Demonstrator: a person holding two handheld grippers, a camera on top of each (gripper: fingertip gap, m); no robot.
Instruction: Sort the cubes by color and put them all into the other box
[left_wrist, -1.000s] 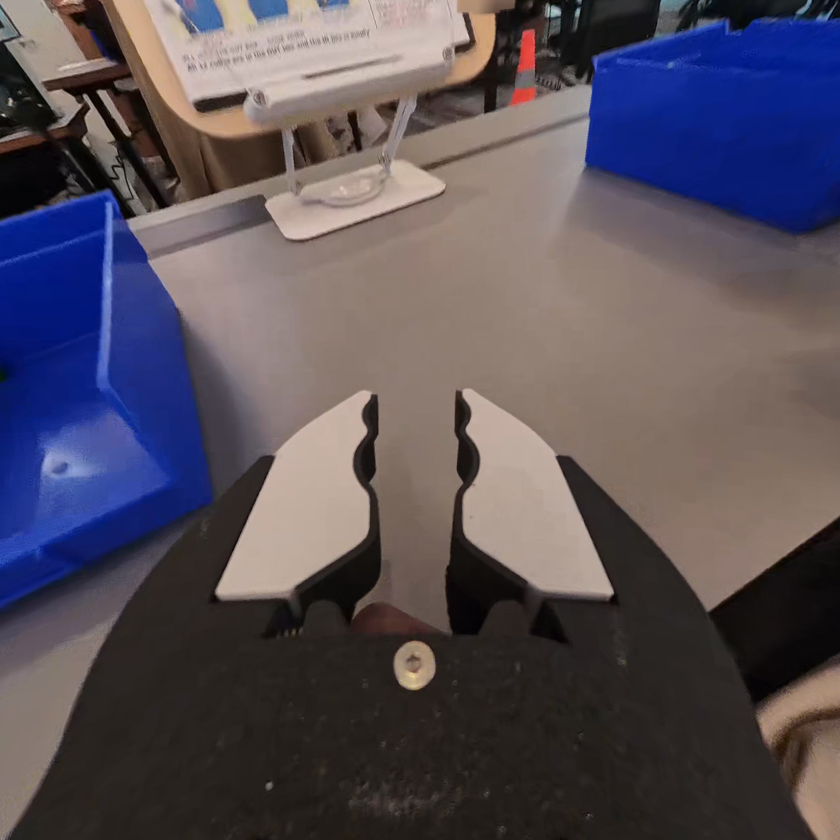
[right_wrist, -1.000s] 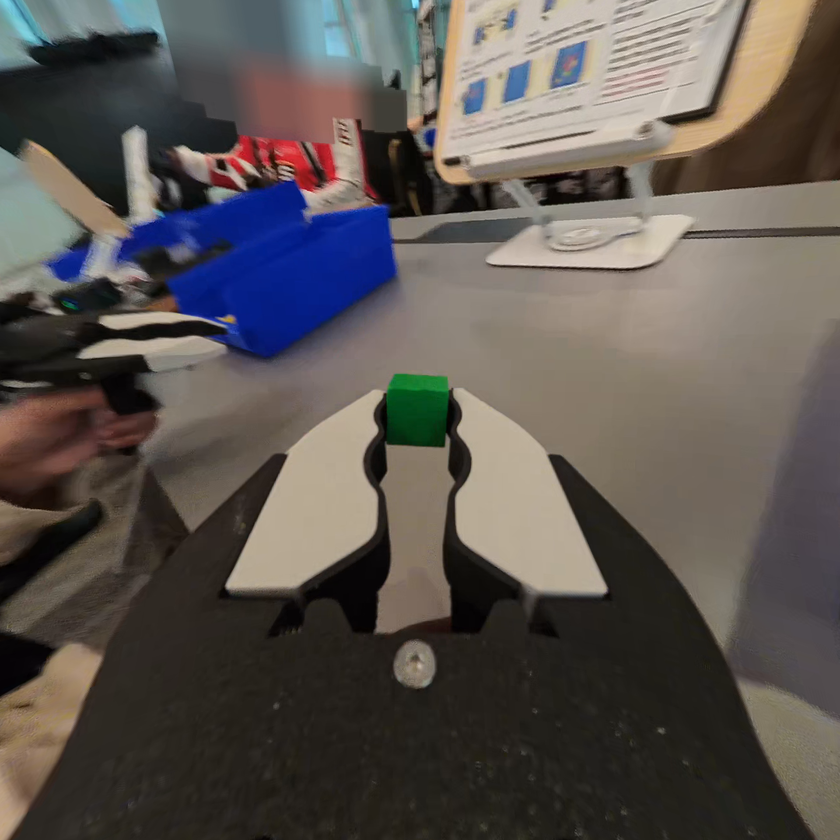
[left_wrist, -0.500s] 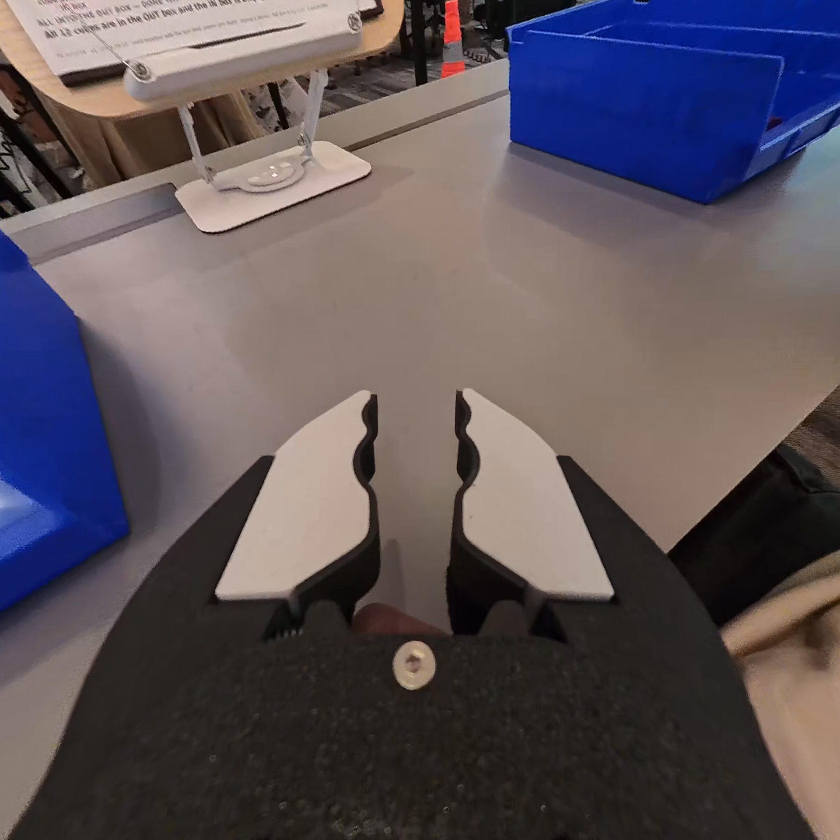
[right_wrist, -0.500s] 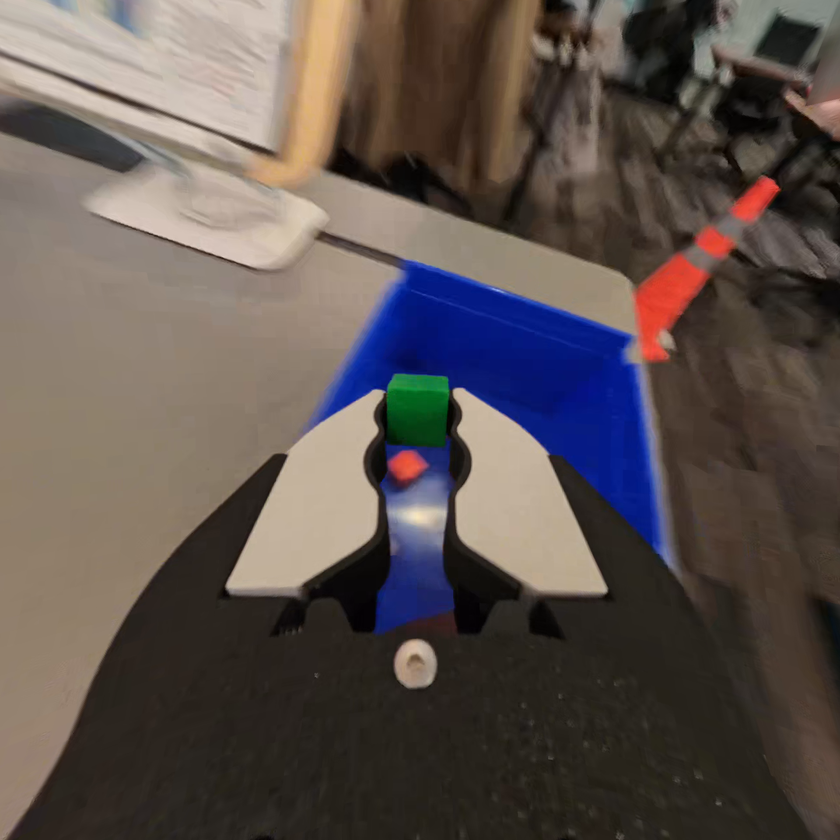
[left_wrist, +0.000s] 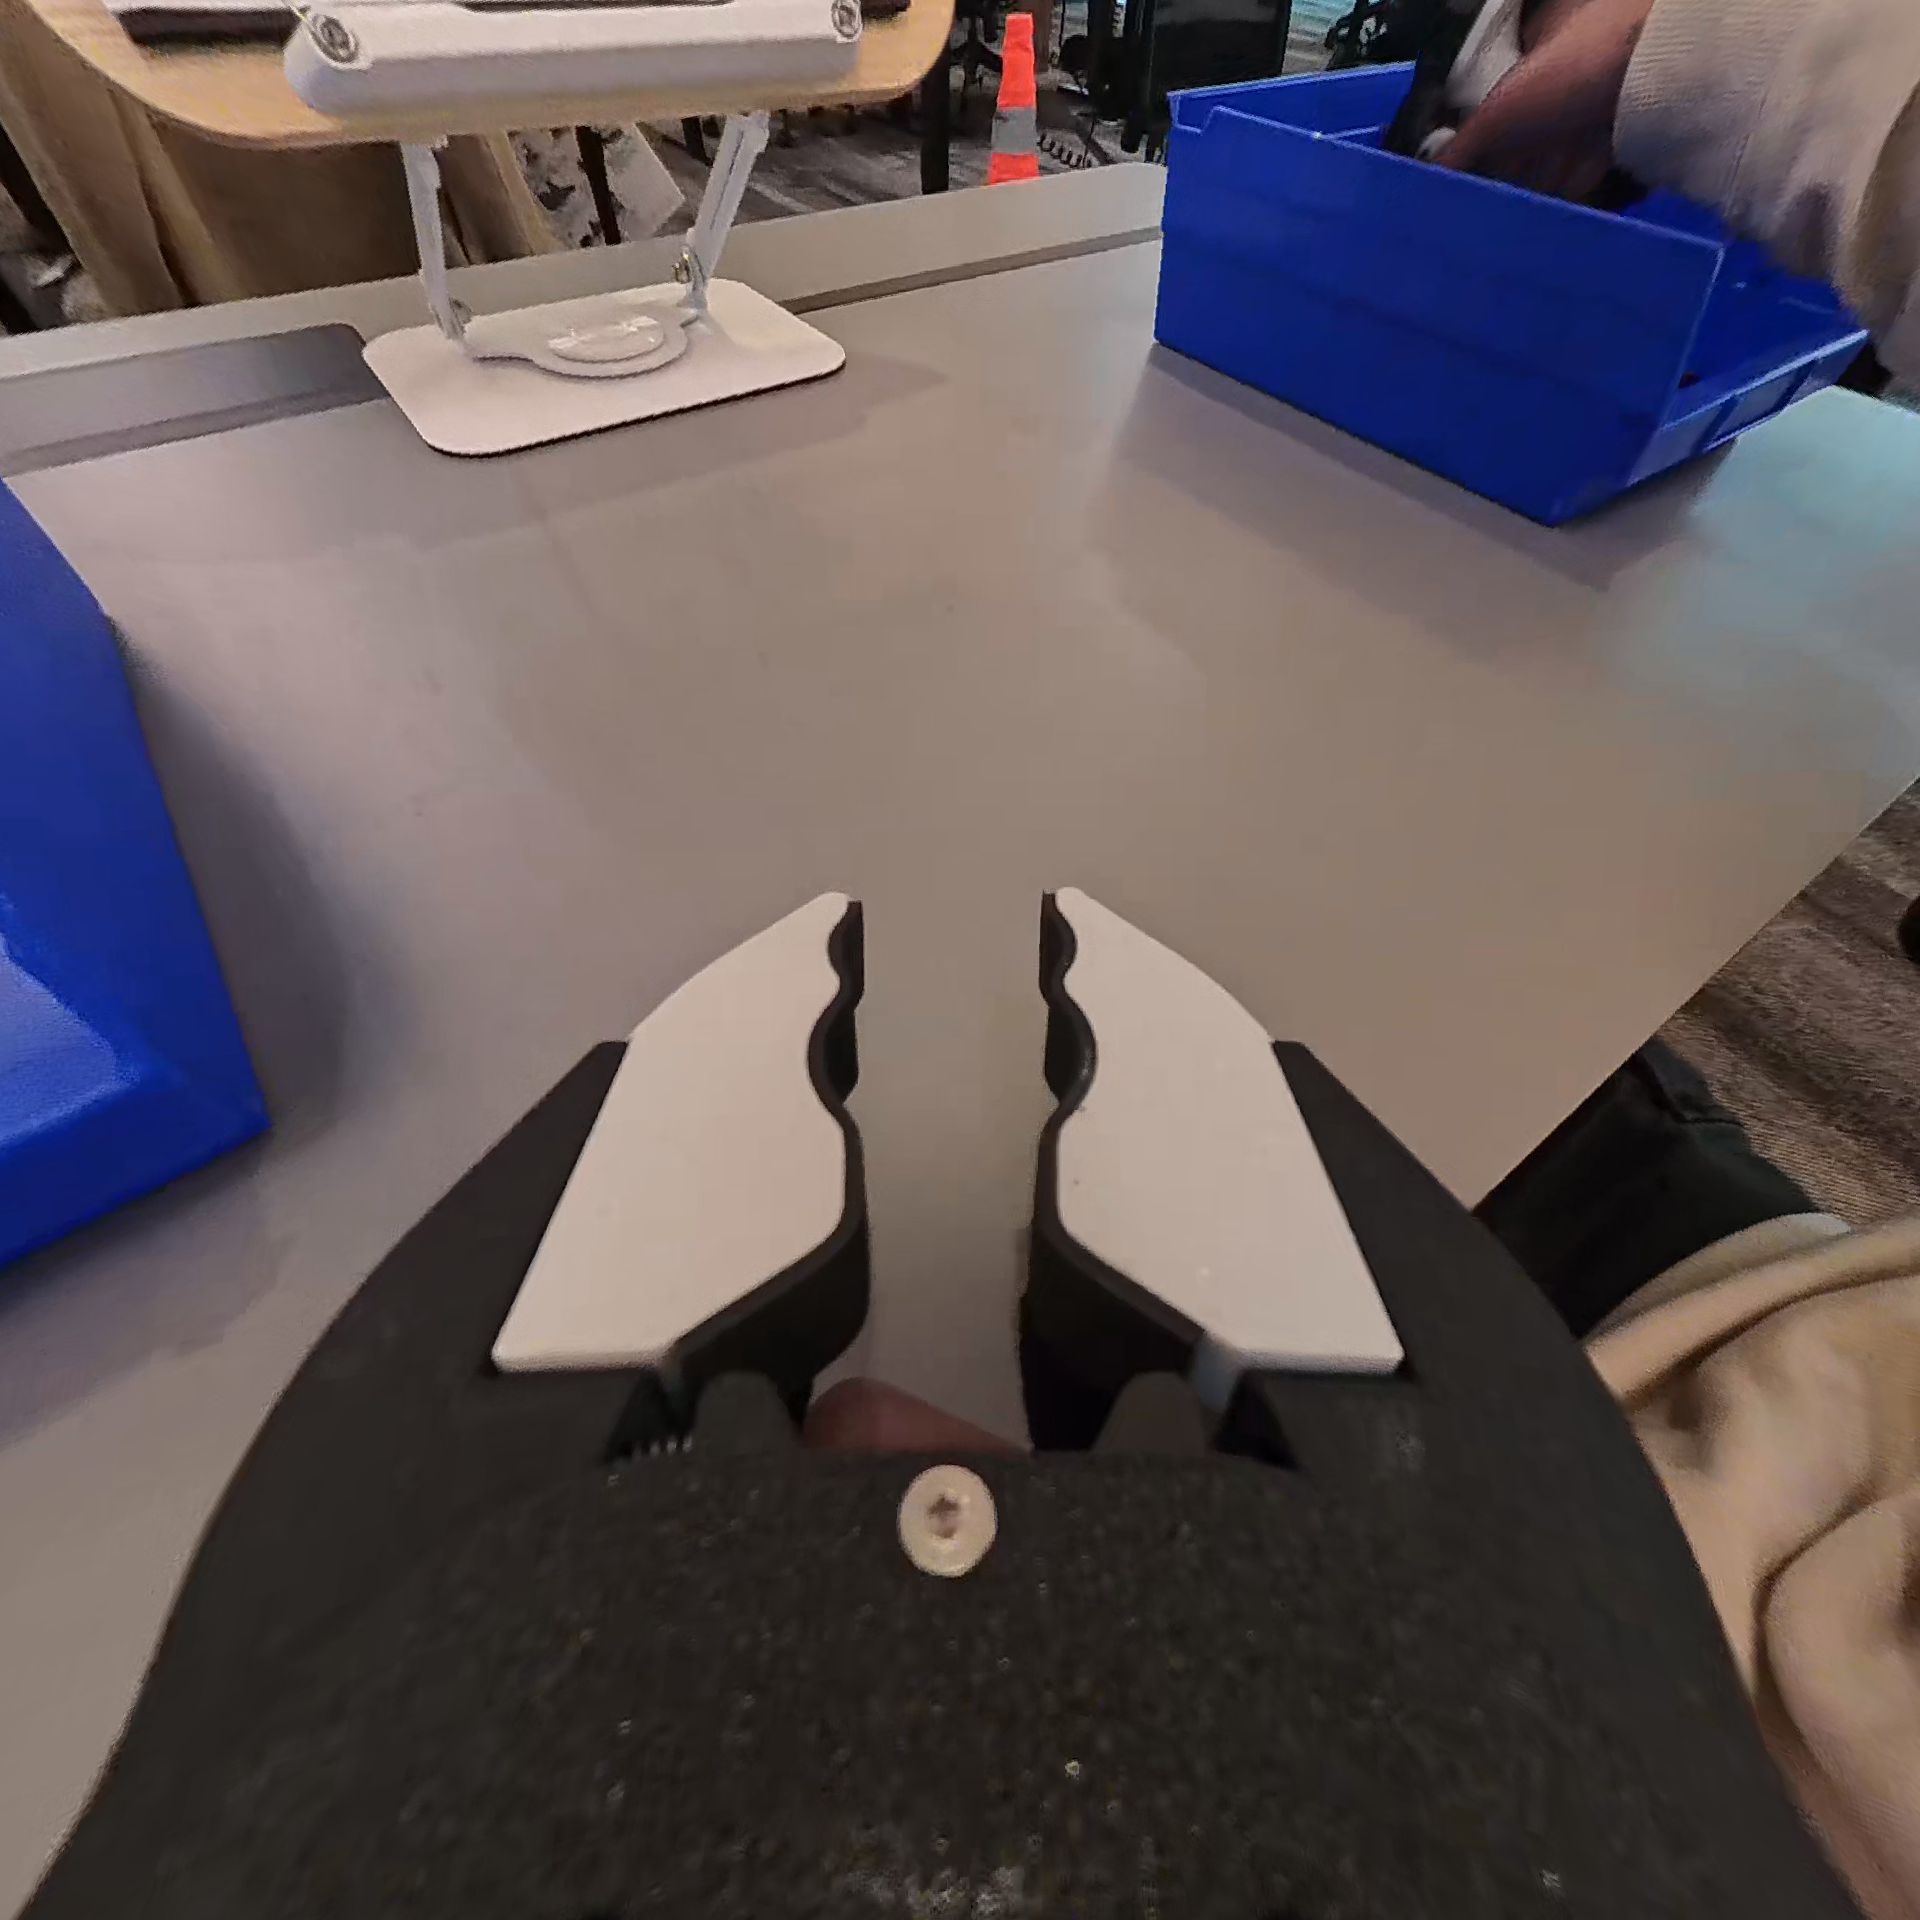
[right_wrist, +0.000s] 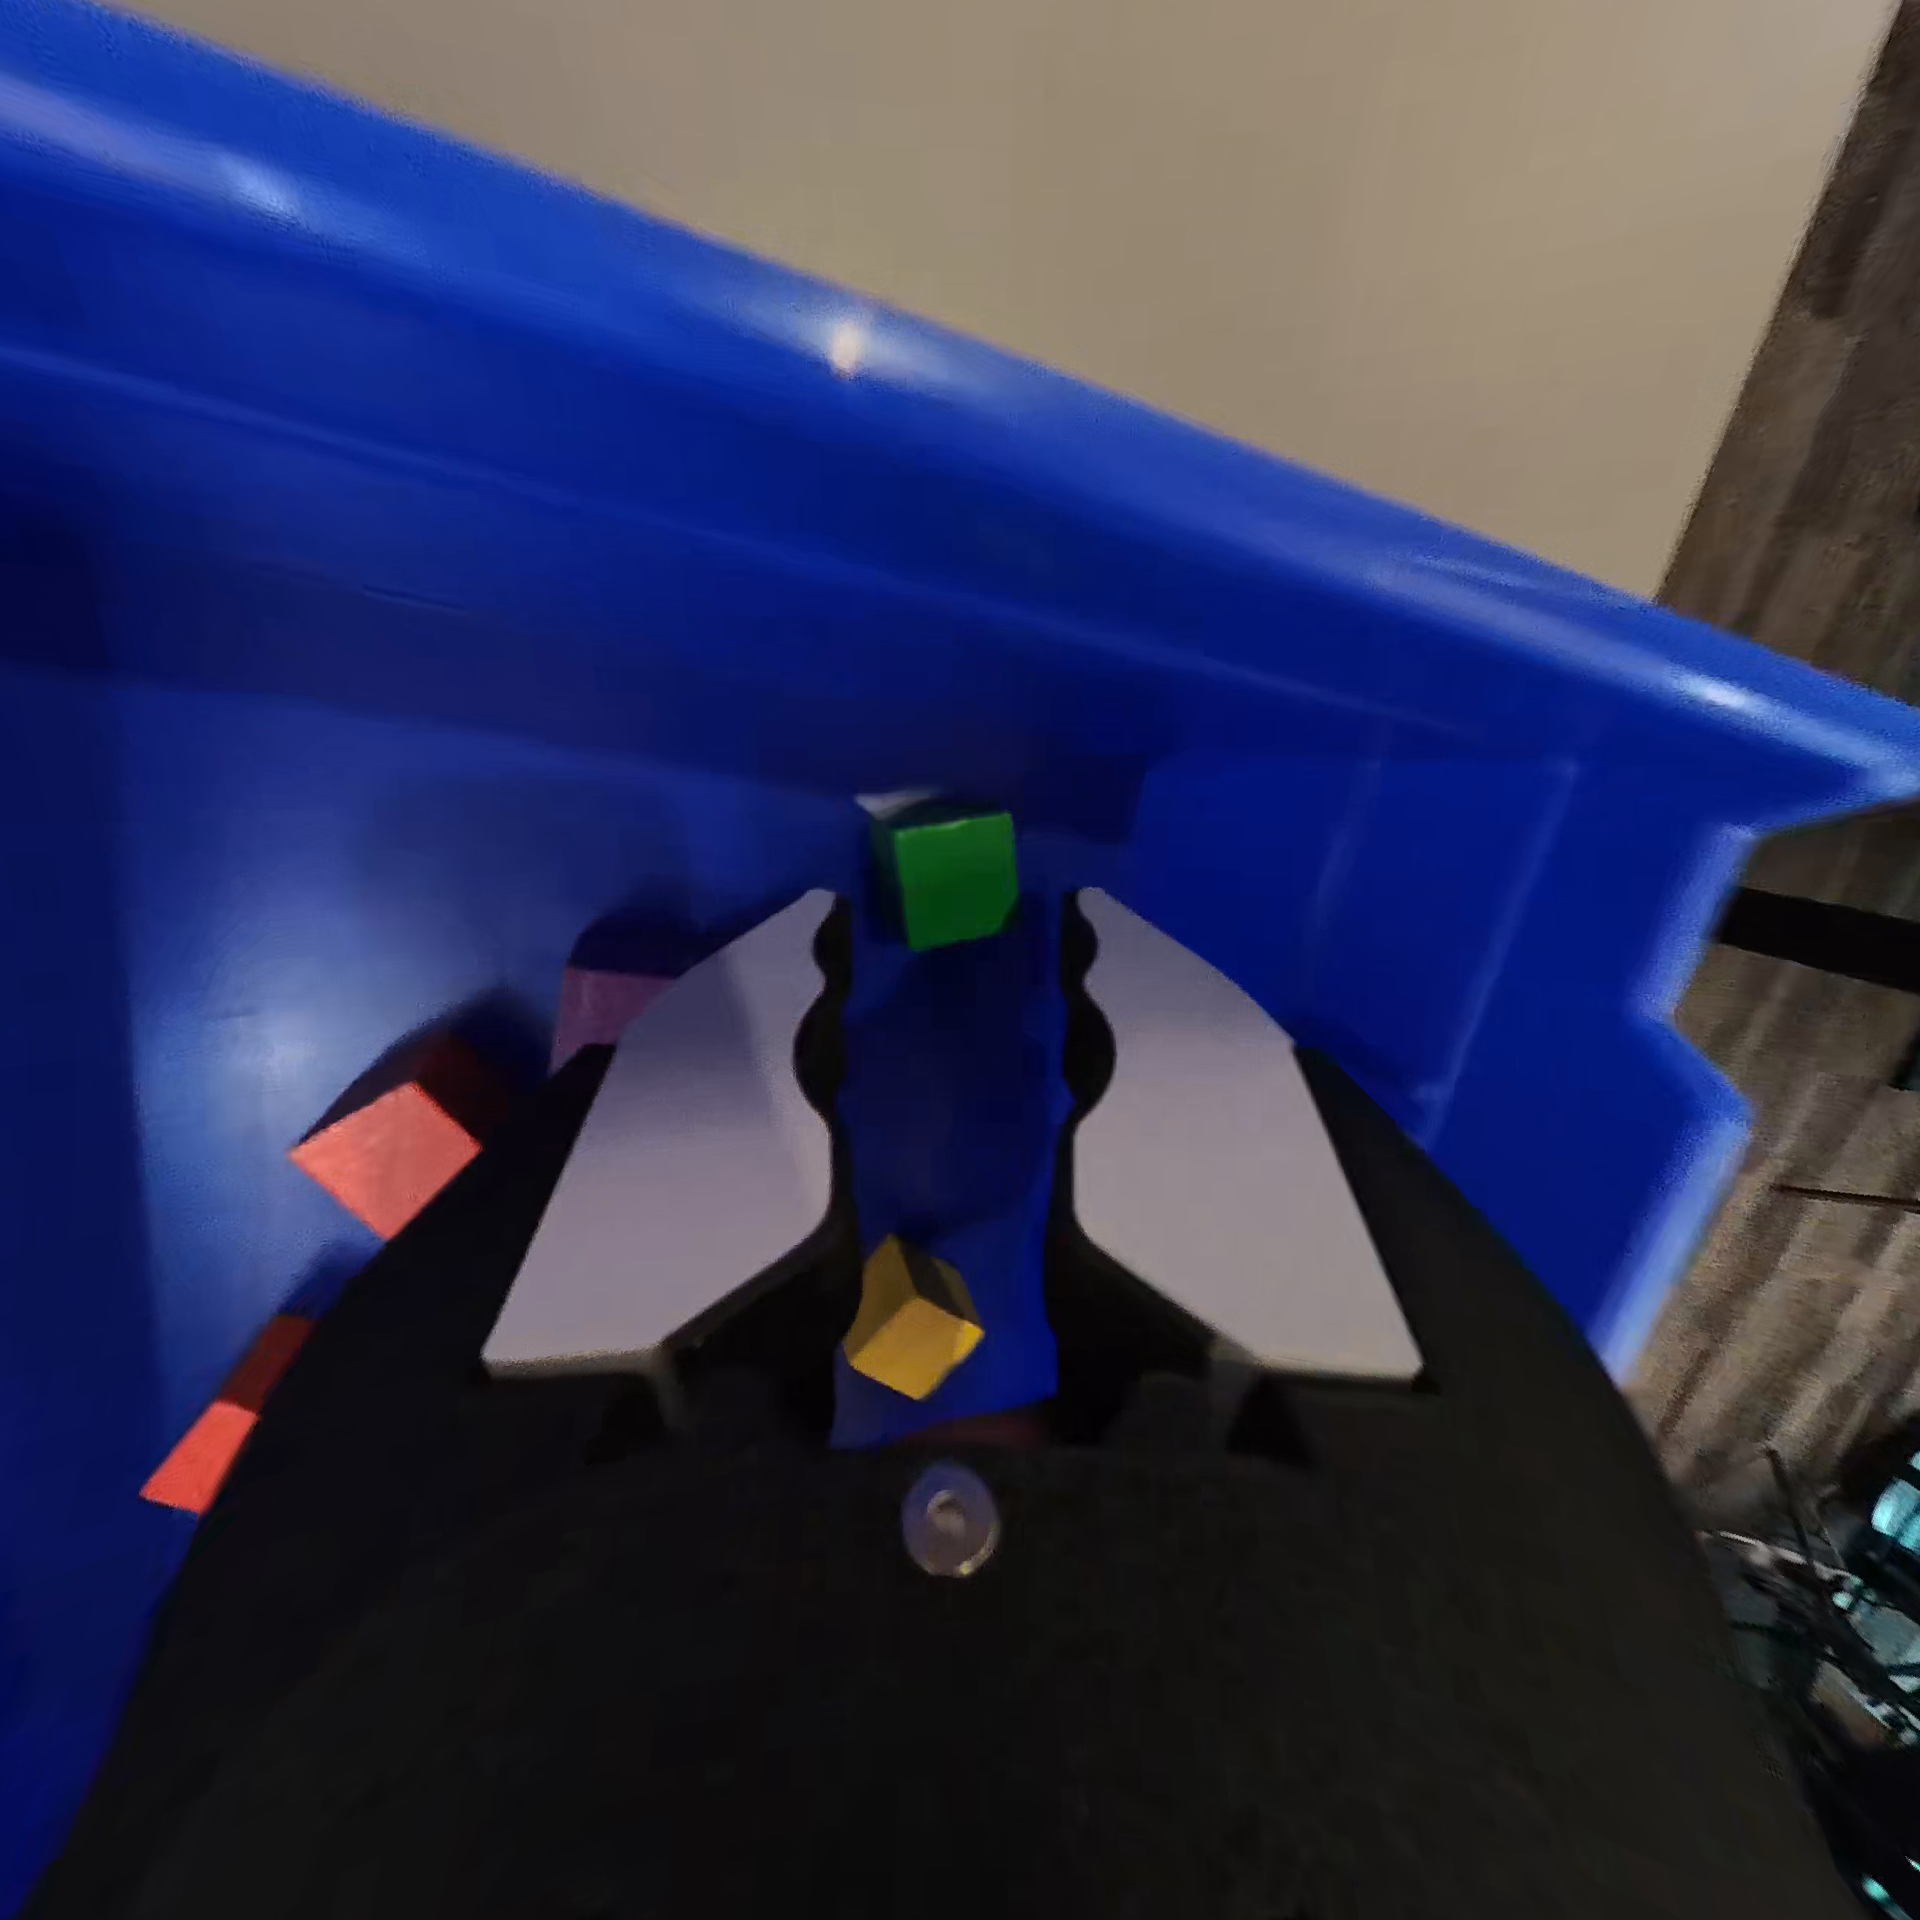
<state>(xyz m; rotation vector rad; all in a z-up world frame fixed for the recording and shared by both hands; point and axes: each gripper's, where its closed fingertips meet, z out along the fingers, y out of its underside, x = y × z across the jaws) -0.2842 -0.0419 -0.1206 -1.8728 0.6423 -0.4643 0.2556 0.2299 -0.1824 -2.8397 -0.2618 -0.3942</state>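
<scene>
In the right wrist view, my right gripper (right_wrist: 956, 902) is open over the inside of a blue box (right_wrist: 623, 623). A green cube (right_wrist: 945, 878) sits tilted just beyond the fingertips, free of both jaws; I cannot tell whether it rests on the box floor. Two red cubes (right_wrist: 384, 1153) (right_wrist: 203, 1455), a purple cube (right_wrist: 603, 1003) and a yellow cube (right_wrist: 909, 1325) lie in the box. My left gripper (left_wrist: 951, 914) is open and empty above the grey table (left_wrist: 935, 644). That view shows a blue box (left_wrist: 1403, 301) far right and another blue box (left_wrist: 94, 935) at the left.
A white stand (left_wrist: 603, 353) holding a wooden board stands at the back of the table. A person's hand and sleeve (left_wrist: 1745, 125) reach over the far right box. The table's edge runs down the right side; an orange cone (left_wrist: 1013, 125) stands on the floor behind. The gap from one gripper's tips to the other's is roughly 60 cm. The purple cube (right_wrist: 603, 1003) lies some 4 cm from my right tips, 55 cm from my left tips.
My right gripper swung from the table to over the right box, went down into it, opened and let go of the green cube. My left gripper turned right, still open and empty.
</scene>
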